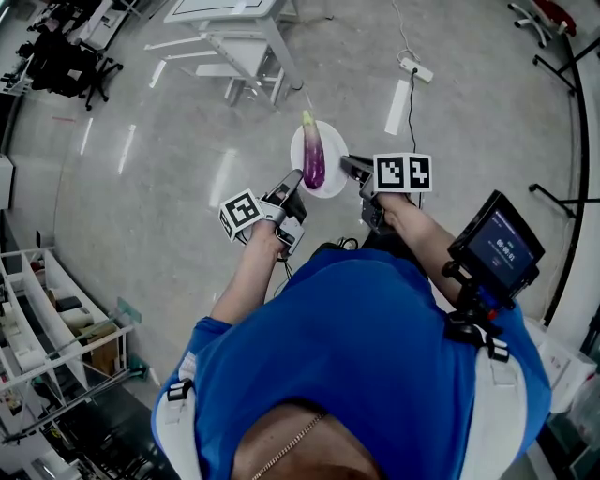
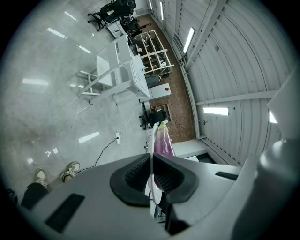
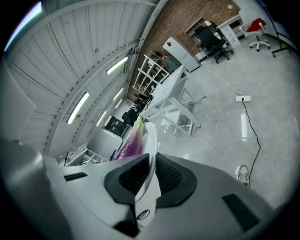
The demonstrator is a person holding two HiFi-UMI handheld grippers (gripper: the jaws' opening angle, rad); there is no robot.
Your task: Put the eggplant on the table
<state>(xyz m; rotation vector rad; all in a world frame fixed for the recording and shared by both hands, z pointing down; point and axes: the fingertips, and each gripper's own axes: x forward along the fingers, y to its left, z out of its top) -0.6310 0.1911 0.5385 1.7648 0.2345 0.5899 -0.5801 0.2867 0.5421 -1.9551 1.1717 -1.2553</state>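
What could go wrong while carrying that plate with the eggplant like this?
The eggplant lies loose on the plate and overhangs its far rim; a tilt could roll it off. The left gripper and right gripper each pinch only the thin rim, so the plate might slip. A cable lies on the floor ahead: a trip hazard.

The eggplant (image 1: 313,155) looks glossy-skinned, the plate (image 1: 336,167) smooth and glazed, the floor (image 1: 169,187) polished and reflective.

Glossy grey floor (image 1: 141,187); white table (image 1: 225,9) ahead; power strip (image 1: 417,69) on floor; shelving (image 1: 37,309) left; brick wall (image 3: 180,23).
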